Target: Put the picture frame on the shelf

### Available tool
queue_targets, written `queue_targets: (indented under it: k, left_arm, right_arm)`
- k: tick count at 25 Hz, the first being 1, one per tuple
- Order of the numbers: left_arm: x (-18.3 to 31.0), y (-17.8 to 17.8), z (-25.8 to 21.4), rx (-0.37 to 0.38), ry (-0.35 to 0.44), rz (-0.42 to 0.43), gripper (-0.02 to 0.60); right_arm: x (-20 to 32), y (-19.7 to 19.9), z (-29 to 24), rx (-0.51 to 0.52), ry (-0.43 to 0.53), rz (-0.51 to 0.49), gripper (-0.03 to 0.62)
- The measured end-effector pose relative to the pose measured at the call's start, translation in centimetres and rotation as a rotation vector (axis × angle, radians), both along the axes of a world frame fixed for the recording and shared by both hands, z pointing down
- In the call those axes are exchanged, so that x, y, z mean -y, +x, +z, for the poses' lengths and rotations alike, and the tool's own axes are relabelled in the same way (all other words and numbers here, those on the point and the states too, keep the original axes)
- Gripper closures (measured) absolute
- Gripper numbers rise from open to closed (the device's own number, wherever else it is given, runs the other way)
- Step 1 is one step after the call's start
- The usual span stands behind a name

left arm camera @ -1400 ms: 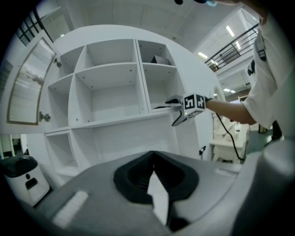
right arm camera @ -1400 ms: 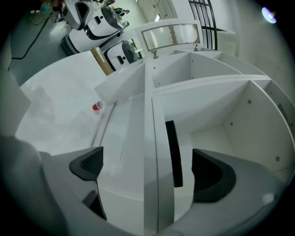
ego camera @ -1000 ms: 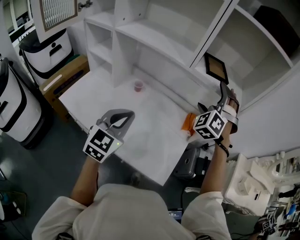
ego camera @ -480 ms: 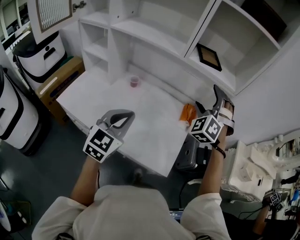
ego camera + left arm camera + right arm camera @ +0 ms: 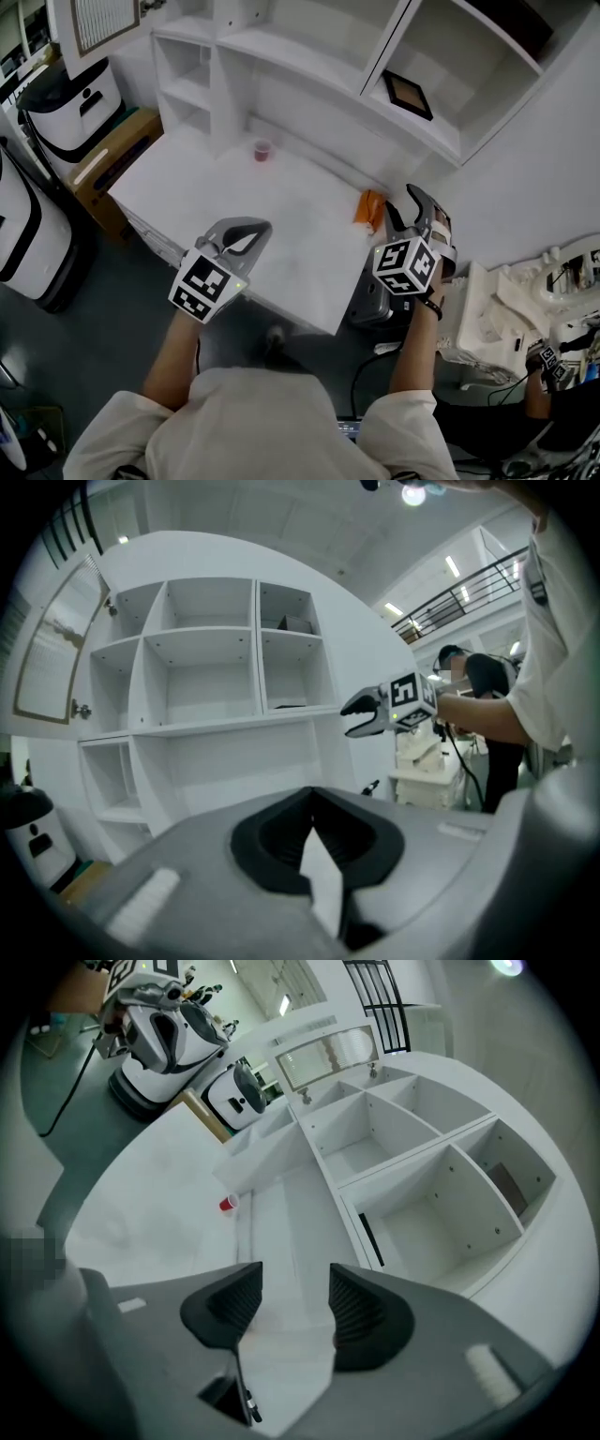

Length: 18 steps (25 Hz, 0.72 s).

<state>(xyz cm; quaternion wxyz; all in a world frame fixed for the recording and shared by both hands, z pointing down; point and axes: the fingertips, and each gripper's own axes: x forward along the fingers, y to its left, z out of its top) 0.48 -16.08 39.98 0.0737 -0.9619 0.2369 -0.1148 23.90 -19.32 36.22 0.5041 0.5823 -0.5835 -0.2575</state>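
The picture frame (image 5: 407,94), dark-rimmed with a brown middle, leans inside a compartment of the white shelf unit (image 5: 309,66). In the right gripper view the picture frame (image 5: 370,1238) shows edge-on as a thin dark strip in that compartment. My right gripper (image 5: 405,204) hangs below the shelf, over the table's right end, apart from the frame. Its jaws are closing and nothing is between them (image 5: 295,1302). My left gripper (image 5: 255,228) is shut and empty over the table's near edge, its jaws (image 5: 314,832) pointing toward the shelves.
On the white table (image 5: 234,197) stand a small red cup (image 5: 262,150) near the shelf and an orange thing (image 5: 368,208) at the right end. White bins (image 5: 80,94) and a cardboard box (image 5: 108,155) stand at the left. A dark case (image 5: 370,305) sits below the table's right corner.
My right gripper has drawn back from the shelf compartment toward me, leaving the picture frame standing there. Its jaws have narrowed. The left gripper has stayed put.
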Motion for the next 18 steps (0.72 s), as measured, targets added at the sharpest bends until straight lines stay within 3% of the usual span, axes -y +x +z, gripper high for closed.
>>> queue_targets:
  k: [4, 7, 12, 18]
  left_arm:
    - [-1.6, -0.7, 0.4, -0.004, -0.004, -0.009, 0.578]
    - [-2.9, -1.4, 0.4, -0.006, -0.003, -0.009, 0.578]
    - [-5.2, -2.6, 0.9, -0.013, -0.01, -0.009, 0.578]
    - [-8.0, -4.2, 1.2, -0.029, -0.005, -0.009, 0.578]
  right_arm:
    - [-2.2, -2.0, 0.2, 0.049, 0.004, -0.027, 0.418]
    - [-4.1, -3.3, 1.1, 0.08, -0.033, -0.036, 0.514]
    - [-7.2, -5.2, 2.5, 0.125, -0.022, -0.026, 0.569]
    - [-11.3, -8.3, 4.1, 0.238, -0.003, 0.001, 0.585]
